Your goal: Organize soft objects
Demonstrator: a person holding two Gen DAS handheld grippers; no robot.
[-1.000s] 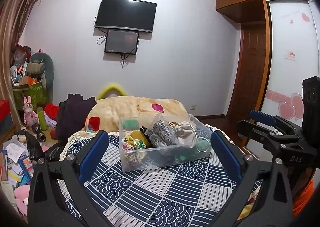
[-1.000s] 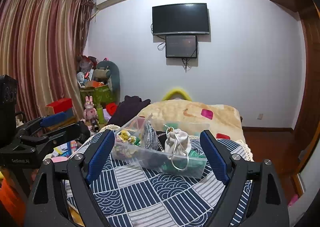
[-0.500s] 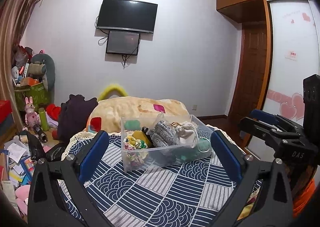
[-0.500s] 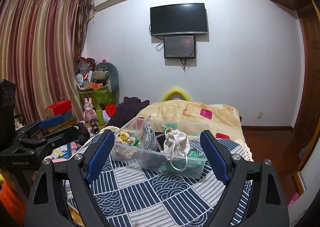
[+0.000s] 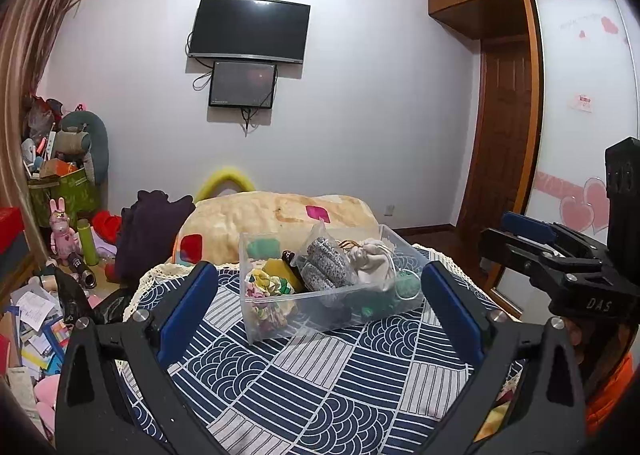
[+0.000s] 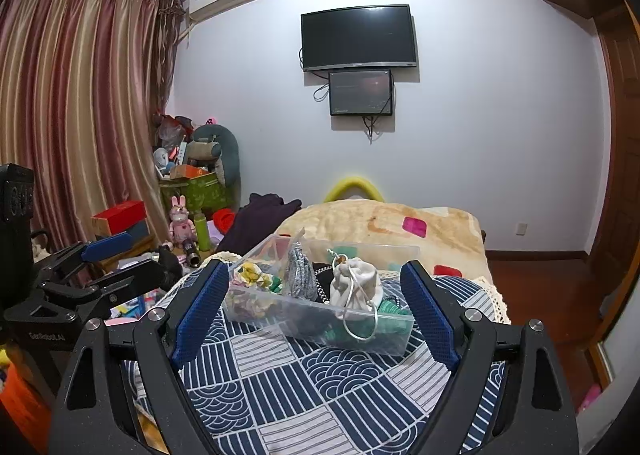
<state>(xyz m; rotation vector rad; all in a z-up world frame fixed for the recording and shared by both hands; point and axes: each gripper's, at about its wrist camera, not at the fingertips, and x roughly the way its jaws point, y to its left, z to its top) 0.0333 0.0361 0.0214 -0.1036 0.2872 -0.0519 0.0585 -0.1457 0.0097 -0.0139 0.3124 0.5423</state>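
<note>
A: Where is the bin [image 5: 328, 291] sitting?

B: It is sitting on the cloth [image 5: 320, 375], toward the far edge, with the blanket [image 5: 276, 215] lying just beyond it. The cloth is showing navy and white wave and stripe patches.

A: What is lying in it?

B: A grey knit roll [image 5: 326, 265] in a clear bag is leaning up near the middle. A white pouch [image 6: 356, 283] is sitting beside it, and its cord [image 6: 360, 319] is hanging over the near wall in the right wrist view. Floral scrunchies [image 5: 264, 287] are filling the left end, with a yellow piece [image 5: 275, 266] behind them, and something green [image 6: 390, 309] is lying at the right end.

A: How are the grippers standing?

B: The left gripper [image 5: 320, 311] is hovering before the bin with its jaws spread wide, nothing between them. The right gripper [image 6: 316, 311] is doing the same, its blue pads [image 6: 202, 309] framing the bin without touching it. Each is also showing at the side of the other's view, fingers apart.

A: And around the bed?

B: Two screens [image 6: 358, 39] are hanging on the wall, curtains [image 6: 76, 115] are hanging at the left, and a pink rabbit [image 6: 181, 217] is standing amid clutter on the floor.
</note>
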